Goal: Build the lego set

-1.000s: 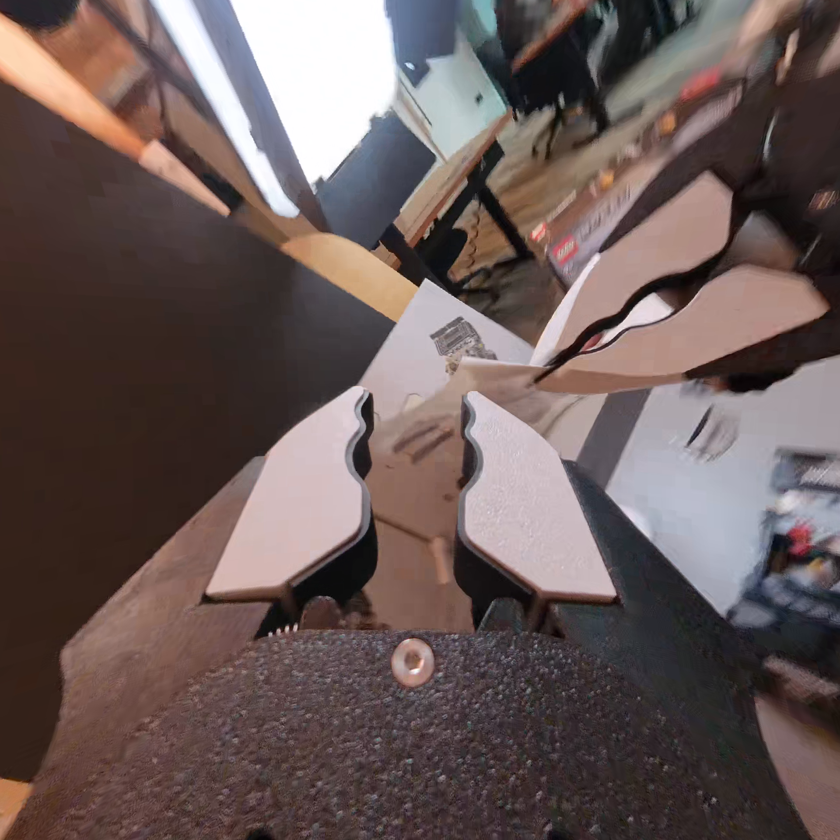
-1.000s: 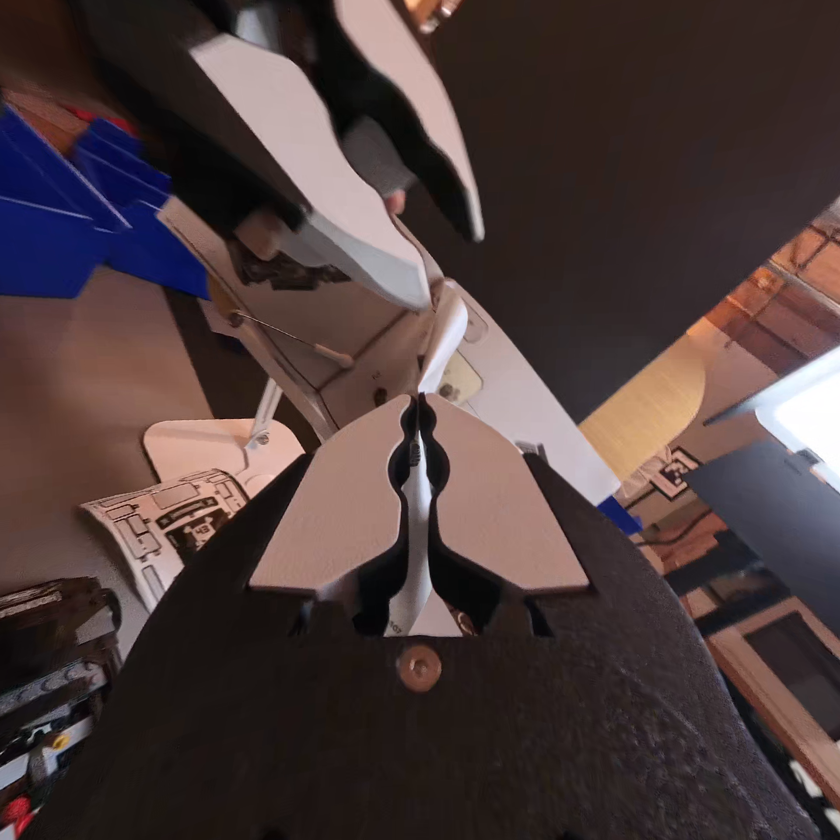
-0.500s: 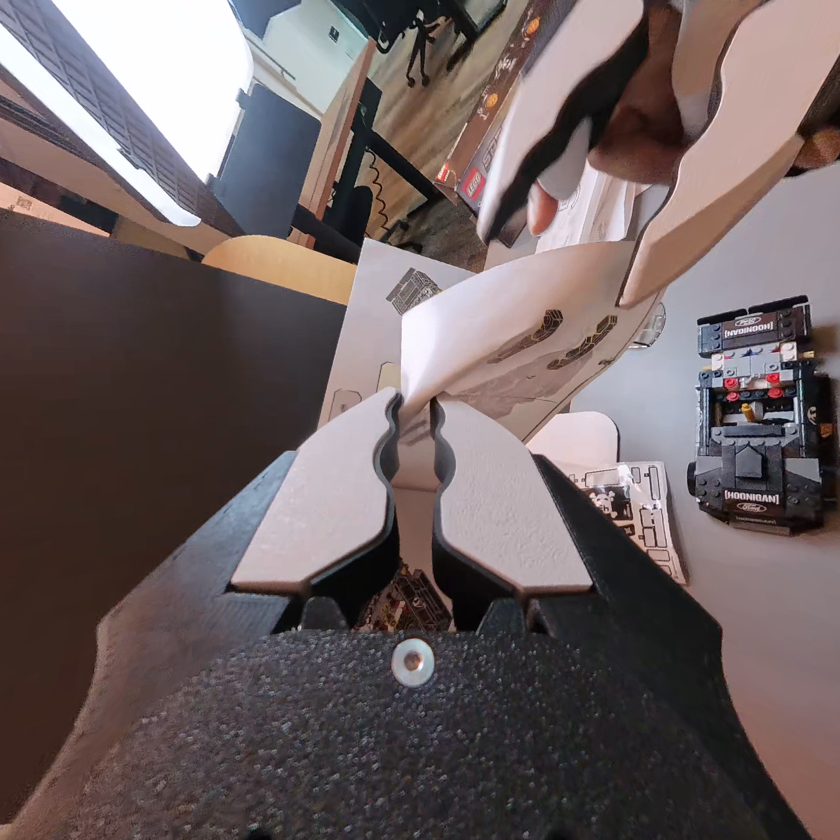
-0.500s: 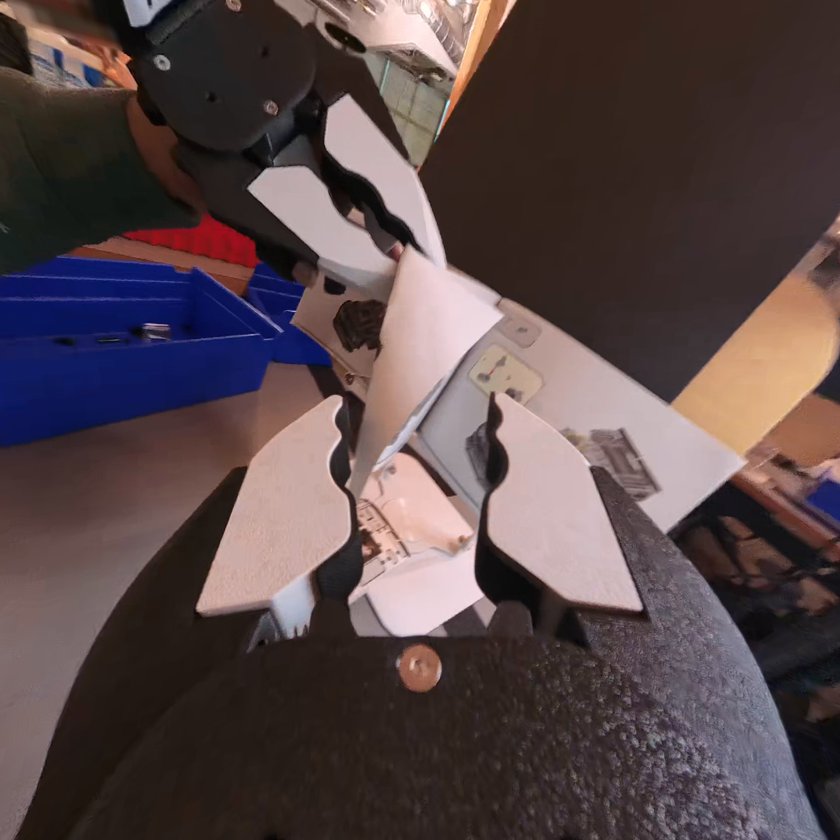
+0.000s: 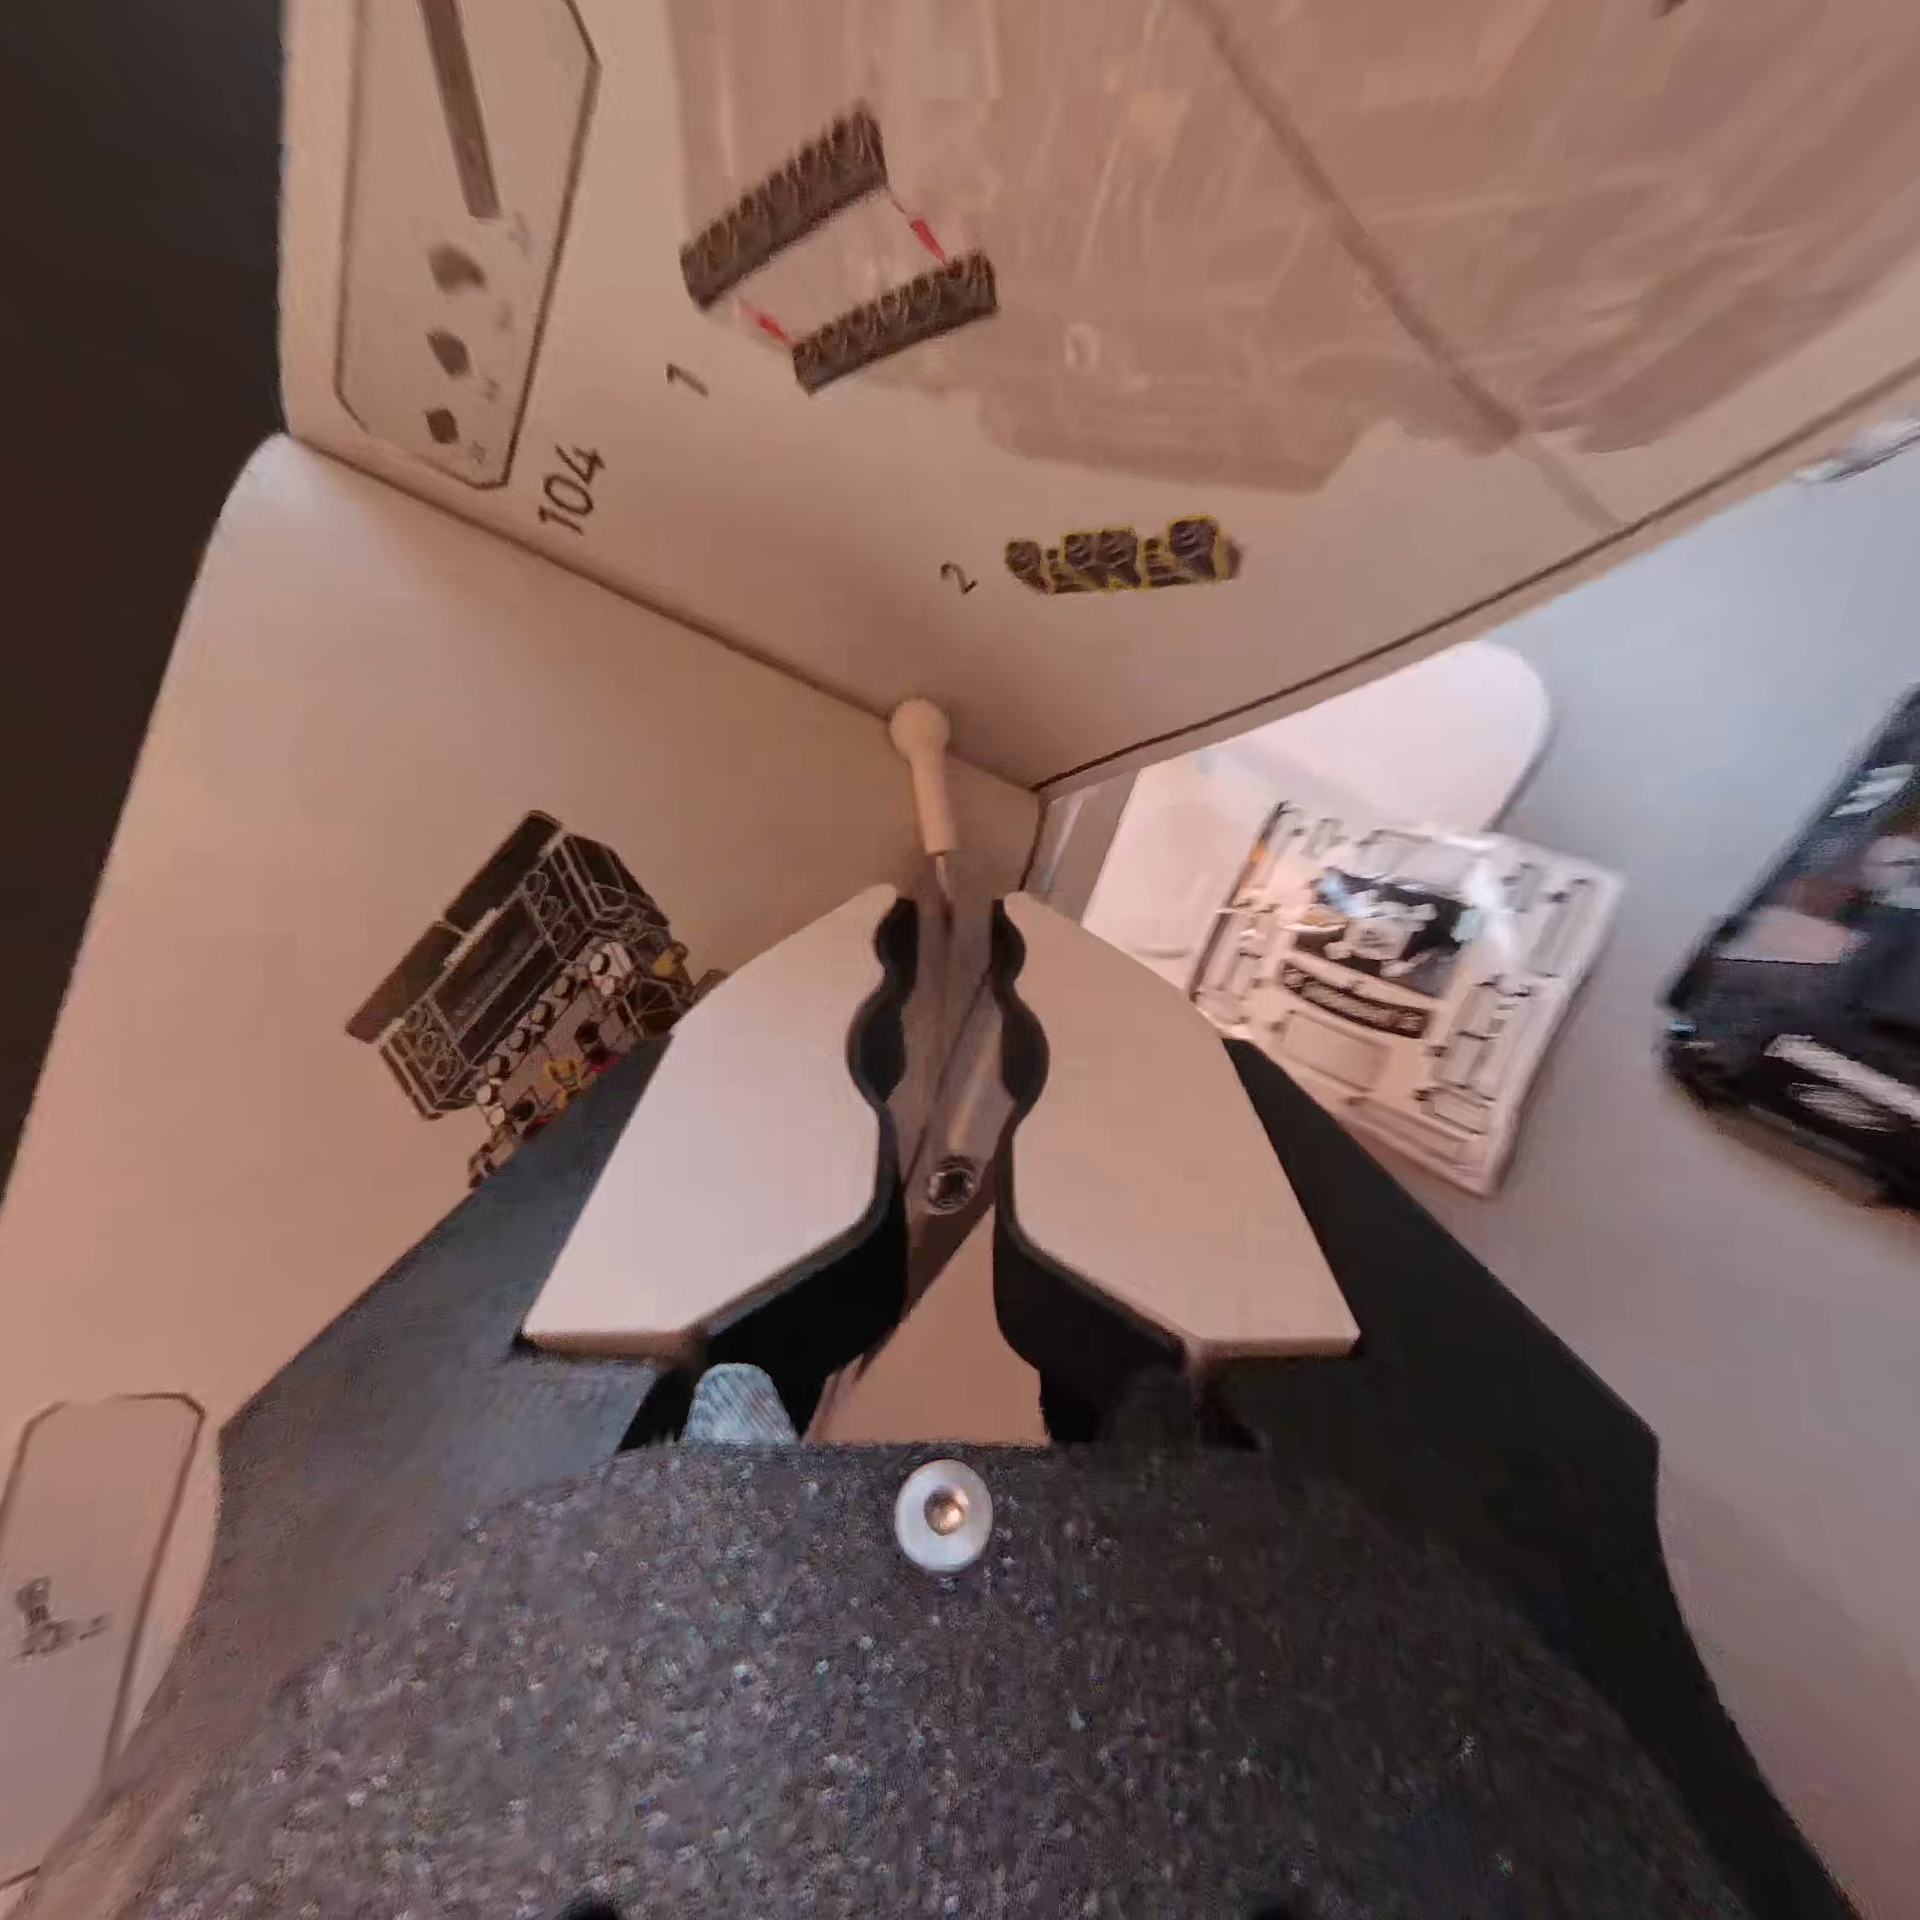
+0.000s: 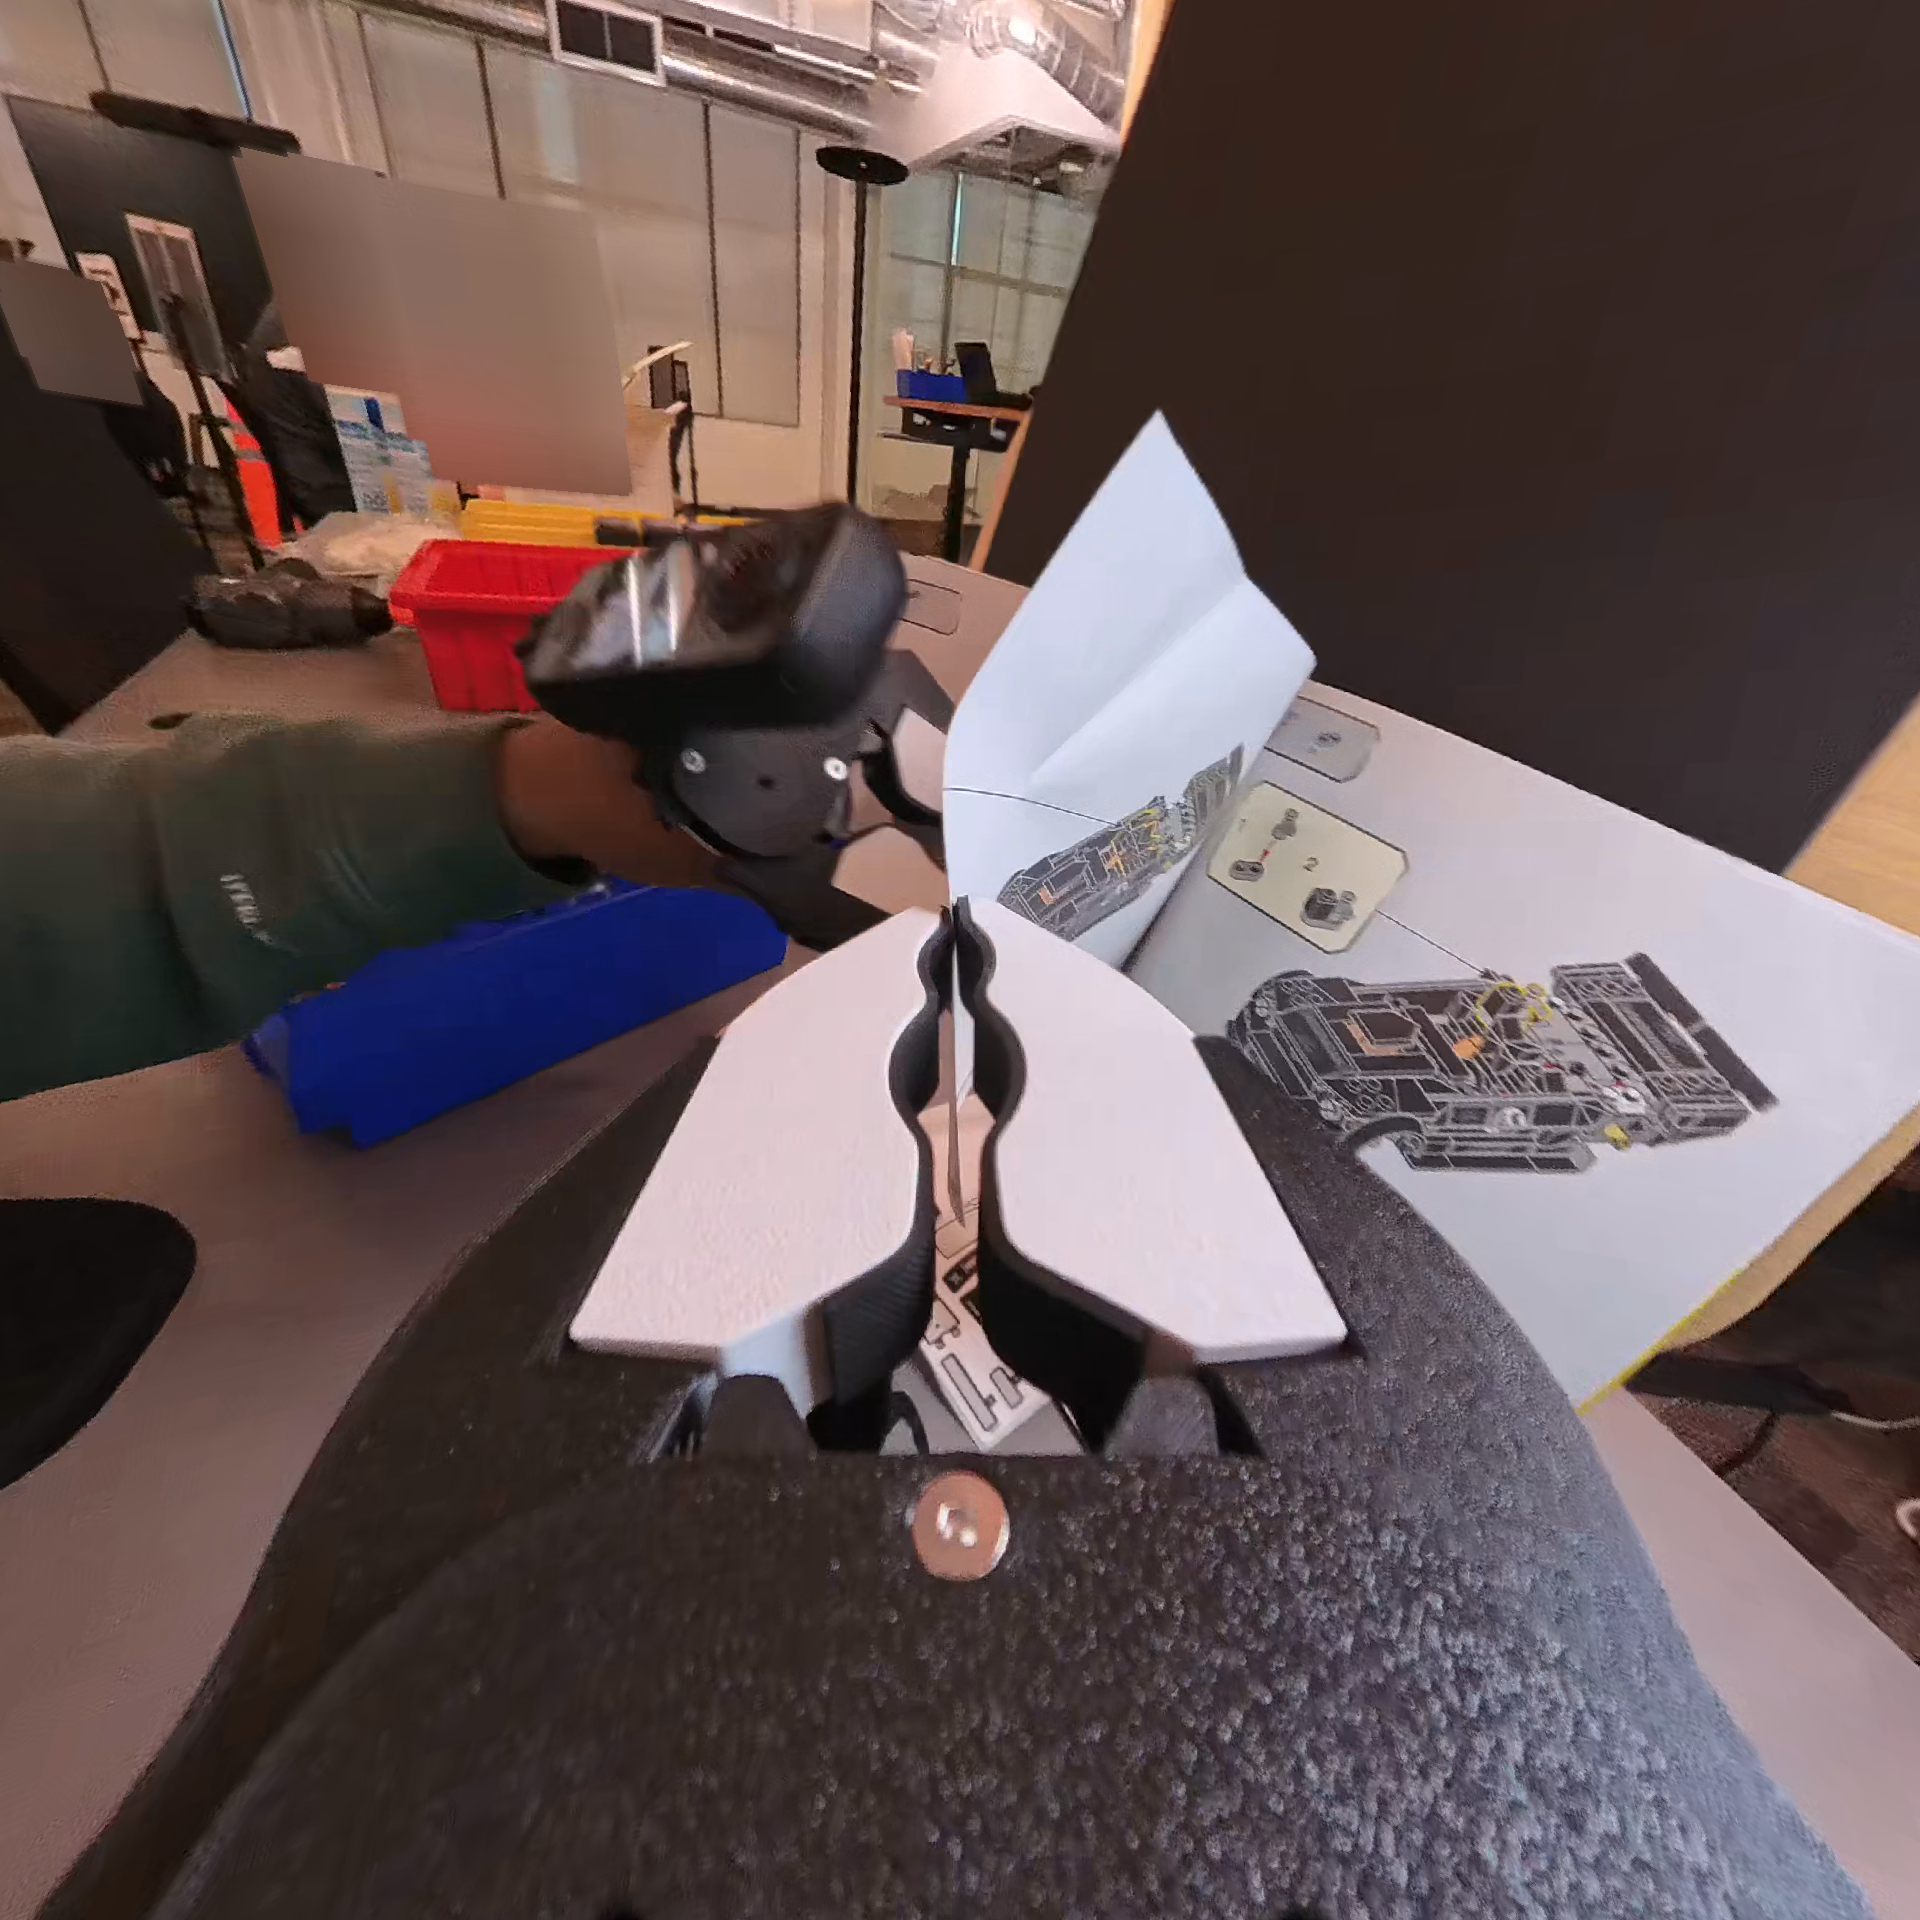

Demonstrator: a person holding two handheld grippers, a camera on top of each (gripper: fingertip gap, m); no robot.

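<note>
Right gripper (image 6: 953, 920) newly reclosed on half-hidden page (image 6: 1101, 707)

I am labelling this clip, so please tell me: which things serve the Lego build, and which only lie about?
For the build: booklet, page pinched by right gripper, black car, sticker sheet.
Lying about: red bin, yellow bin, floor lamp.
</note>
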